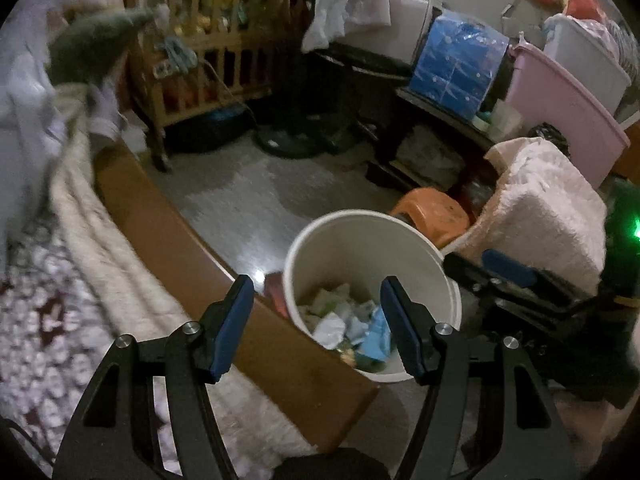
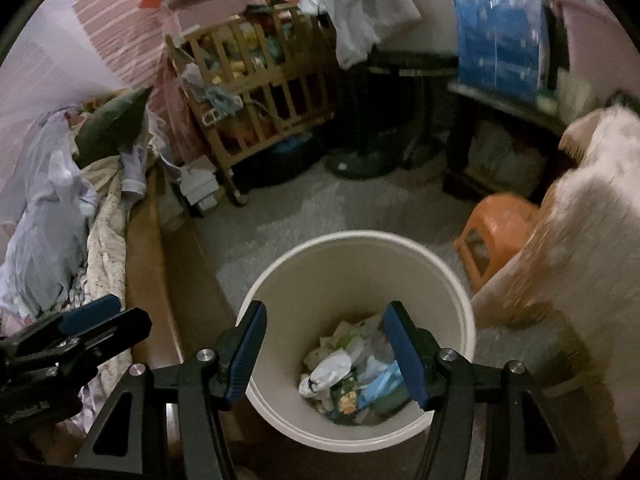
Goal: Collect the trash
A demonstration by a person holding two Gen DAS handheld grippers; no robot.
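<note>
Both grippers are over the round white plastic bin [image 2: 360,280], which sits low and centre in the right wrist view and lower centre-right in the left wrist view [image 1: 360,248]. The right gripper [image 2: 326,354] has its 2 blue-padded jaws spread wide, nothing between them, and the bin's mouth shows right through the gap. Inside the bin lies the crumpled trash [image 2: 352,376]: white wrappers, a blue scrap, something green and printed, all piled at the bottom.

The left gripper [image 1: 316,328] is wide apart too, jaws empty, framing the same heap of trash [image 1: 348,324] from the bed side. The brown wooden bed edge [image 1: 240,312] cuts diagonally across the lower left of that view and overlaps the bin's near side. The cream fluffy blanket [image 1: 120,264] lies on the bed at left.

Just right of the bin, the small orange plastic stool [image 2: 496,232] stands on the grey floor, beside the pale pink fluffy towel [image 2: 592,208] draped at the right edge. The wooden slatted crib [image 2: 256,92] fills the upper centre-left, and the blue plastic-wrapped pack [image 2: 500,48] sits upper right.
</note>
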